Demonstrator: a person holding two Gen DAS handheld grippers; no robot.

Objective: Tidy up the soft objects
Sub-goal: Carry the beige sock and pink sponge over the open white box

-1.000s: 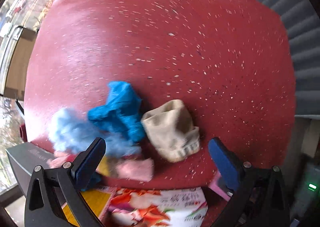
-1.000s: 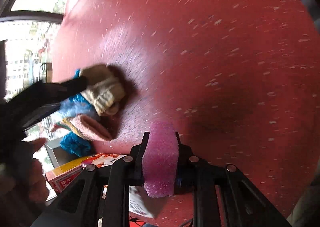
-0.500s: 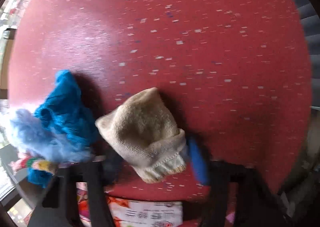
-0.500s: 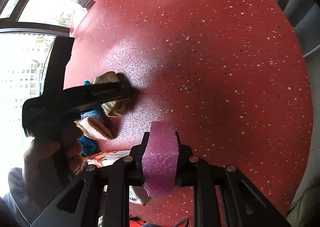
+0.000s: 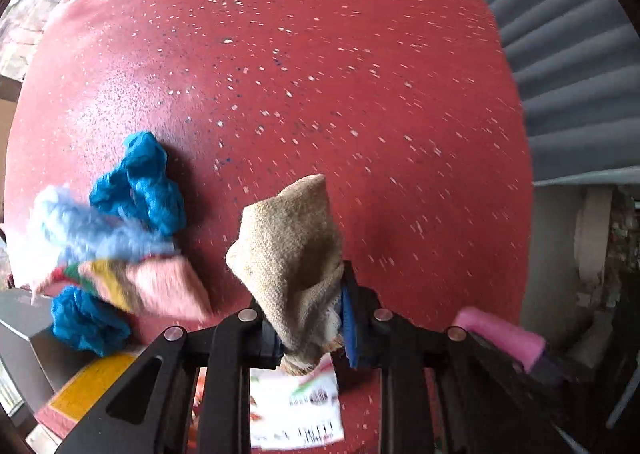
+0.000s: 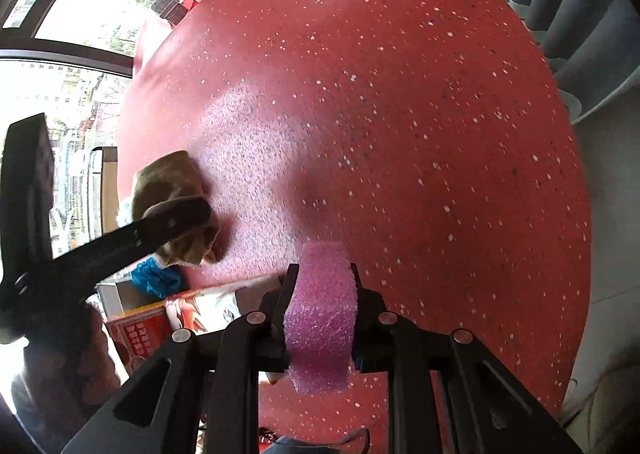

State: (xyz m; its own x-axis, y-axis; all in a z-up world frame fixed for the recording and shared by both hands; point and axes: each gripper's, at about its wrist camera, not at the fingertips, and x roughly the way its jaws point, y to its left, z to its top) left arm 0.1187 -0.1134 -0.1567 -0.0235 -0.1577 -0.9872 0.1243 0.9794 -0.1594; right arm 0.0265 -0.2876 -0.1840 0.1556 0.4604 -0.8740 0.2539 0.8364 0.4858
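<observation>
The left tongs [image 5: 308, 330] point down at the red bench [image 5: 320, 73]. Their jaws have just been closing, and now they pinch the tan sock [image 5: 292, 254] by its cuff end. The sock's toe sticks out toward the far side, over the bench. From the right camera, the same sock [image 6: 172, 189] sits under the dark finger [image 6: 176, 221] of the left tongs, at the left side of the bench.

The right tongs [image 6: 322, 318] are pressed on a pink sponge [image 6: 322, 314]. The sponge stands between the jaws, up off the bench, on the near side.

Left of the sock lies a heap of soft things. It has a blue cloth [image 5: 140, 181], a fluffy light blue bit [image 5: 76, 221] and a pink sock with stripes [image 5: 148, 286]. They touch each other. A colourful box [image 6: 192, 310] sits at the near edge of the bench.
</observation>
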